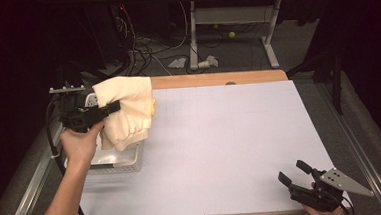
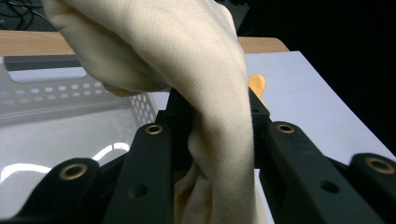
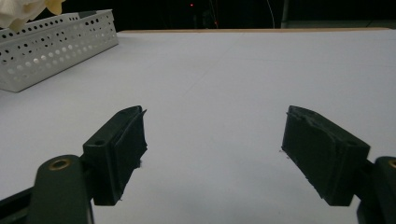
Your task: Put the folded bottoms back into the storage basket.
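A cream cloth (image 1: 126,109) hangs bunched in the air above the white perforated basket (image 1: 127,164) at the table's left side. My left gripper (image 1: 113,107) is shut on the cloth, held by a hand over the basket. In the left gripper view the cloth (image 2: 196,70) drapes over and between the black jaws, with an orange bit (image 2: 256,84) showing behind it. My right gripper (image 1: 295,171) rests at the table's near right corner, open, nothing between its jaws. In the right gripper view the gripper (image 3: 212,154) faces the bare white surface.
The white sheet (image 1: 230,140) covers most of the table, with a wooden strip (image 1: 217,79) along the far edge. The basket (image 3: 51,46) appears far left in the right gripper view. Cables and desk legs lie on the floor beyond the table.
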{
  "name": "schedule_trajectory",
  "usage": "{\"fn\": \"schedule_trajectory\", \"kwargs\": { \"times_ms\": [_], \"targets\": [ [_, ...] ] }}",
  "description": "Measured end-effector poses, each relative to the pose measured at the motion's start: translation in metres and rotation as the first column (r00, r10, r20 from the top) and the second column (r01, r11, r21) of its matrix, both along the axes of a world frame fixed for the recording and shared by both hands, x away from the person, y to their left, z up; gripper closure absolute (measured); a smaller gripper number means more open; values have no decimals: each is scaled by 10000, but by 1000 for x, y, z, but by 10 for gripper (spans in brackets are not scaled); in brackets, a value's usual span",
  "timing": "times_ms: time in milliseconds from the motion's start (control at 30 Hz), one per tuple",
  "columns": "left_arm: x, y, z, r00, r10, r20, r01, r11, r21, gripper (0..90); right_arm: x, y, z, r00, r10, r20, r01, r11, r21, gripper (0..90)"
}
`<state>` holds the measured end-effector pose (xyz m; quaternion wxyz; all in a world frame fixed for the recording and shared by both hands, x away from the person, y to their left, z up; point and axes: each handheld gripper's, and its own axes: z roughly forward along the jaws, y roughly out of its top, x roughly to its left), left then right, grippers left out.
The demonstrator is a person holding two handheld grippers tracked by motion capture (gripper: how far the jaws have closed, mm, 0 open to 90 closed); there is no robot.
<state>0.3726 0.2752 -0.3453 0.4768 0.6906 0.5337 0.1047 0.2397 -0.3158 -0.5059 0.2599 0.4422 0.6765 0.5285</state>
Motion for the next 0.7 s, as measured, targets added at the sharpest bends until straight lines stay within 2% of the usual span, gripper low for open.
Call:
{"fn": "schedule_trajectory", "kwargs": {
  "times_ms": [700],
  "targets": [
    [1, 22, -9, 9968, 791, -103, -787, 9962, 386, 696, 0, 0, 0, 10000, -27, 9, 27, 10000, 4, 220]
  ]
}}
